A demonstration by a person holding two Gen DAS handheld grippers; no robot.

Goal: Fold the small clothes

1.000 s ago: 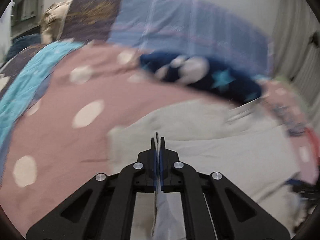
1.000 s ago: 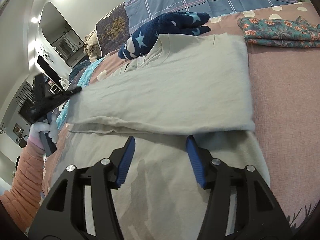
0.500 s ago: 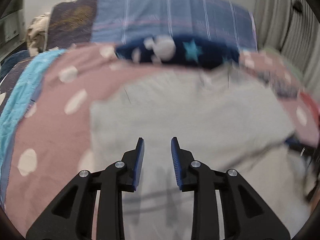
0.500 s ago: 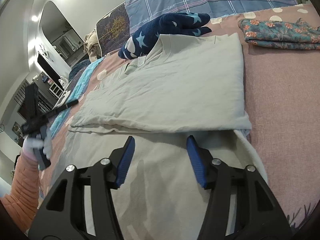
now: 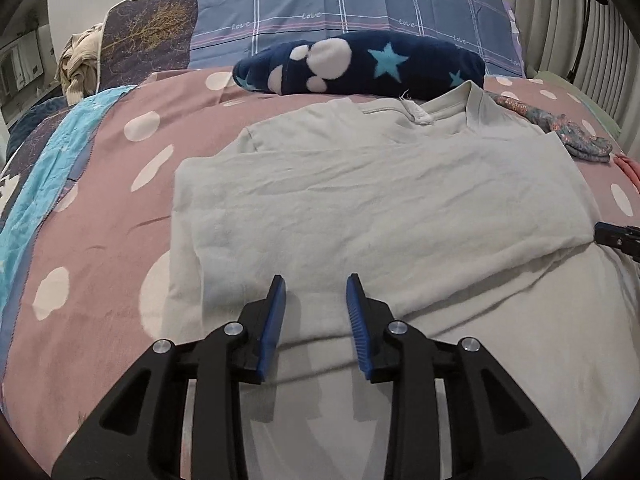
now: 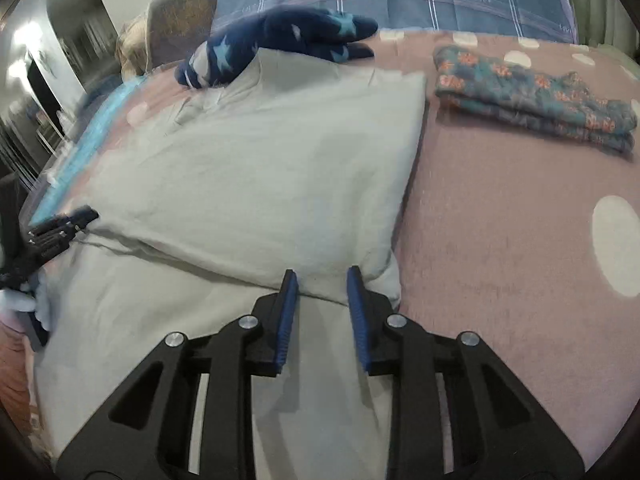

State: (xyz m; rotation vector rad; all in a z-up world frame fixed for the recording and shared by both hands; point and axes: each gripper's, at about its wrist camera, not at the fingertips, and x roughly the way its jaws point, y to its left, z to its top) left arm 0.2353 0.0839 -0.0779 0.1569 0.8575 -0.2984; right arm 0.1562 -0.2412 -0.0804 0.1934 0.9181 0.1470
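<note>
A pale grey T-shirt [image 5: 380, 200] lies on the pink dotted bedspread [image 5: 100, 260], its upper half folded down over the lower half. My left gripper [image 5: 315, 278] hovers over the fold's near edge at the left. Its jaws are opening and no cloth is pinched between the blue pads. In the right wrist view the same shirt [image 6: 260, 168] fills the middle. My right gripper [image 6: 322, 271] sits at the fold's right corner. Its jaws are closing, with the cloth edge just beyond the tips and not pressed. Each gripper shows at the edge of the other's view.
A navy fleece with stars [image 5: 360, 64] lies against the checked blue pillow [image 5: 360, 4] beyond the collar. A folded floral garment [image 6: 532, 100] rests on the bedspread [image 6: 500, 240] to the right. A turquoise blanket [image 5: 36, 184] runs along the left side.
My left gripper let go of the shirt cloth, opened, and shifted over the laid-down fold. My right gripper's jaws narrowed and it swung toward the fold's right corner.
</note>
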